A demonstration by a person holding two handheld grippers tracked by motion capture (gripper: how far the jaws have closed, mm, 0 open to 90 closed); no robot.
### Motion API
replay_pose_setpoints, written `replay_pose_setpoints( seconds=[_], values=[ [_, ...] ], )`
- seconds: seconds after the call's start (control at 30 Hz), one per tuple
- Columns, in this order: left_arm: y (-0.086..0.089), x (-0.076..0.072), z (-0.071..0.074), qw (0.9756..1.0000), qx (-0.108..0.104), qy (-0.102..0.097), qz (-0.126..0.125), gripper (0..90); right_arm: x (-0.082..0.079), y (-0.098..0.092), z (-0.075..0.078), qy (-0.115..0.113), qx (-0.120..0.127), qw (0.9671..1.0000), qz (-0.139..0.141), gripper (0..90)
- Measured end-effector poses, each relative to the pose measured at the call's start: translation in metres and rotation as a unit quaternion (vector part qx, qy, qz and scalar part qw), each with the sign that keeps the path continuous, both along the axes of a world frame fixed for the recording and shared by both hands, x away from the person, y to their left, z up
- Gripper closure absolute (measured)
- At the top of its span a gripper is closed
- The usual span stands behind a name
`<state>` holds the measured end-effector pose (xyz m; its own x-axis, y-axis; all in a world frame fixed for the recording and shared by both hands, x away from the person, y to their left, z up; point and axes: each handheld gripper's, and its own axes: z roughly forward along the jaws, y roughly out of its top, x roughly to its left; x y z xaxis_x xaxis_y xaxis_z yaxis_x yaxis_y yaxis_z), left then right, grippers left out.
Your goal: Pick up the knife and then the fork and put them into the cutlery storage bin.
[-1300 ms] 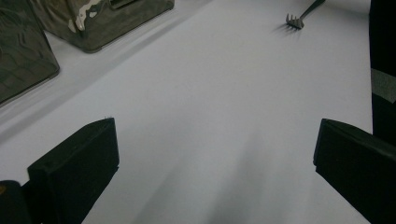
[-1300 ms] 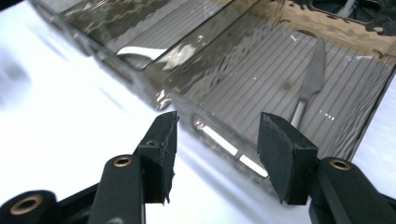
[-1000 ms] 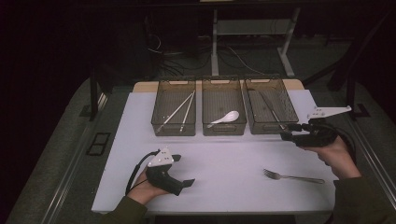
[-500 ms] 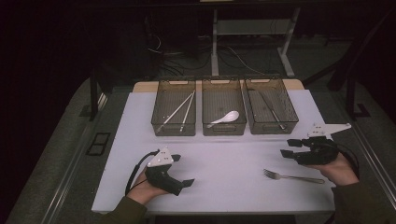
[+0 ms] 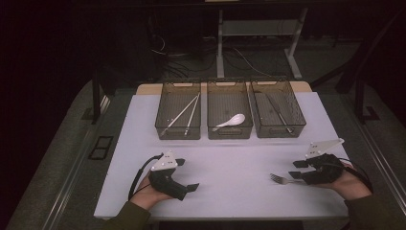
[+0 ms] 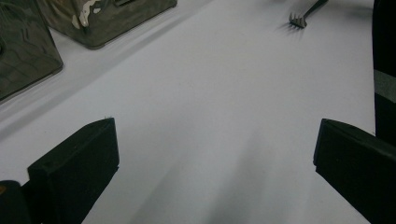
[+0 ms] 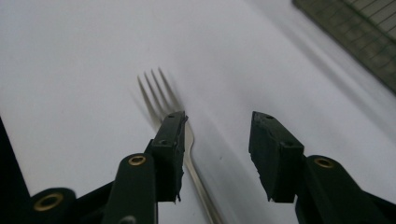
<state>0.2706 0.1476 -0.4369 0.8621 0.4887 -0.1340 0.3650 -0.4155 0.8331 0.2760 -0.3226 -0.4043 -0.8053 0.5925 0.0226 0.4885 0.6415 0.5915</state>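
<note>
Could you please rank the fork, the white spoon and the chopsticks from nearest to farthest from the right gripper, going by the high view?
From the right gripper:
1. Fork: on the table, right at its jaws.
2. White spoon: in the middle bin, up and left.
3. Chopsticks: in the left bin, farthest left.

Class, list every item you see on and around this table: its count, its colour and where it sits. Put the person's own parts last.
Fork: one, silver, on the mat at the right, handle between the right gripper's jaws, not clamped.
Chopsticks: two, pale, in the left bin.
Spoon: one, white, in the middle bin.
Utensils: dark, count unclear, in the right bin.
Bins: three, clear grey, in a row at the mat's far edge.
Mat: one, white, covering the table.
Left gripper: black, open, resting near left.
Right gripper: black, open, its jaws just closing around the fork.
</note>
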Motion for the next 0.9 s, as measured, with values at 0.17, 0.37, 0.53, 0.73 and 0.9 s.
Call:
replay_pose_setpoints(
  seconds=[0.17,0.37,0.53,0.73,0.9],
  values=[
    [0.000,0.000,0.000,1.0000,0.001,0.000,-0.001,0.0,-0.003,0.000,-0.006,0.016,-0.035,0.9991,0.016,60.4],
    [0.000,0.000,0.000,1.0000,0.001,0.000,-0.001,0.0,-0.003,0.005,-0.014,0.038,-0.093,0.9941,0.042,65.9],
    [-0.001,0.000,0.000,1.0000,0.002,0.000,-0.002,0.0,-0.003,0.008,-0.019,0.047,-0.120,0.9902,0.055,69.6],
    [-0.001,0.000,-0.001,1.0000,0.004,0.001,-0.002,0.0,-0.001,0.009,-0.020,0.054,-0.130,0.9875,0.070,72.4],
    [-0.002,0.000,-0.001,1.0000,0.006,0.001,-0.004,0.0,0.006,0.014,-0.018,0.070,-0.152,0.9818,0.090,75.2]
  ],
)
